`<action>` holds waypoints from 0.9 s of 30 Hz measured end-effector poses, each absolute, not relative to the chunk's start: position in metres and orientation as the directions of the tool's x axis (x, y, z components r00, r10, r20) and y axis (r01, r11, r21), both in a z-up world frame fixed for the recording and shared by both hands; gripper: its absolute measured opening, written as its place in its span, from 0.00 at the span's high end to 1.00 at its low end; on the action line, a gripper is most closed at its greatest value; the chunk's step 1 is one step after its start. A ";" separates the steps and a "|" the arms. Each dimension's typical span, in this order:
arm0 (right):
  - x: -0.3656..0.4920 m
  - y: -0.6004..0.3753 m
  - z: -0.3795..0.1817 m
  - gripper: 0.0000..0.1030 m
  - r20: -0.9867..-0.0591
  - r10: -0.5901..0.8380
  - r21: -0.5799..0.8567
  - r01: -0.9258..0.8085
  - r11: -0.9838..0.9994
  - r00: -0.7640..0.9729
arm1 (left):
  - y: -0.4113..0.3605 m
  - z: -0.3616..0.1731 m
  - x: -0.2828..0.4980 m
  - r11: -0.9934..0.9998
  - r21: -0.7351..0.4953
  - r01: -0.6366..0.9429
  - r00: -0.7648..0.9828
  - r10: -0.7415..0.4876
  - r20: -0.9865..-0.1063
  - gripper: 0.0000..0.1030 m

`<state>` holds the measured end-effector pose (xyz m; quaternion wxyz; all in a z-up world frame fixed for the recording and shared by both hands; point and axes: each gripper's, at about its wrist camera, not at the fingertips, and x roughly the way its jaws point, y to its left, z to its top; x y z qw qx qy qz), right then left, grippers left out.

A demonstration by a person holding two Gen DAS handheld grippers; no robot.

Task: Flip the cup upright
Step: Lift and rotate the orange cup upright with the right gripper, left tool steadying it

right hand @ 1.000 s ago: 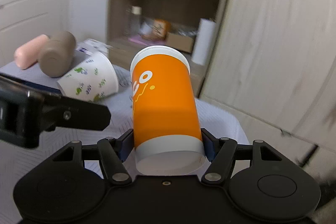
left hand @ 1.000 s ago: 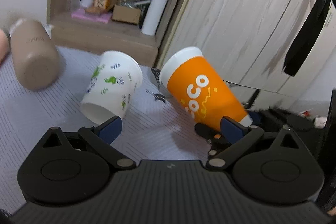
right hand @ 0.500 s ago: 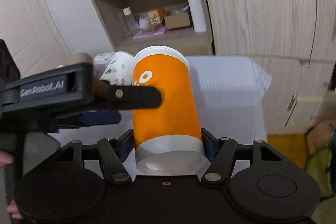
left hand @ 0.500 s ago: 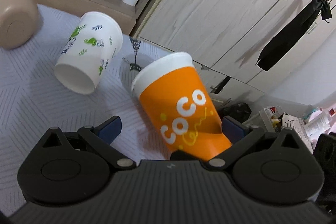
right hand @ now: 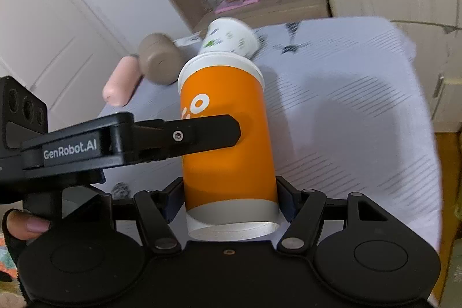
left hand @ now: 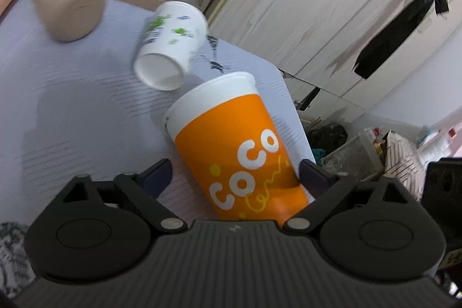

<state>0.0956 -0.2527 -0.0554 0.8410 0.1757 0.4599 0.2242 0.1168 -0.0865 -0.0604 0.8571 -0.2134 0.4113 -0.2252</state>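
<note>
The lilac patterned table cover (right hand: 361, 111) carries all items, and more of it fills the right wrist view than half a second ago. The right gripper (right hand: 231, 201) is clenched on the orange cup (right hand: 228, 140) near its narrow base, both pads pressed to the wall; the cup is held above the surface, wide white rim pointing away toward the far edge, as before. The left gripper (left hand: 234, 175) stands spread apart around the same cup, its right finger (left hand: 313, 173) just beside the wall and its left finger clear of it; it sits closer along the cup than earlier. The brown tumbler (left hand: 68, 10), white printed cup (left hand: 170, 48) and pink bottle (right hand: 121, 82) lie on their sides near the far edge.
</note>
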 end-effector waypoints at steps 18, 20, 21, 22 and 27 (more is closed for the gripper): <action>0.109 -0.237 -0.054 0.25 -0.698 0.612 0.545 -0.279 0.791 0.372 | -0.050 -0.077 0.120 0.744 -0.641 0.189 0.508 -0.633 -0.585 0.24; 0.114 -0.239 -0.056 0.25 -0.666 0.645 0.579 -0.284 0.764 0.375 | -0.049 -0.084 0.123 0.722 -0.670 0.170 0.476 -0.656 -0.586 0.24; 0.116 -0.238 -0.057 0.25 -0.657 0.655 0.590 -0.285 0.755 0.373 | -0.050 -0.086 0.124 0.721 -0.671 0.172 0.469 -0.659 -0.588 0.26; 0.117 -0.237 -0.057 0.25 -0.650 0.660 0.595 -0.288 0.751 0.377 | -0.051 -0.085 0.122 0.729 -0.661 0.179 0.475 -0.652 -0.590 0.27; 0.113 -0.231 -0.055 0.25 -0.629 0.671 0.584 -0.331 0.741 0.392 | -0.049 -0.078 0.113 0.753 -0.624 0.208 0.501 -0.630 -0.594 0.28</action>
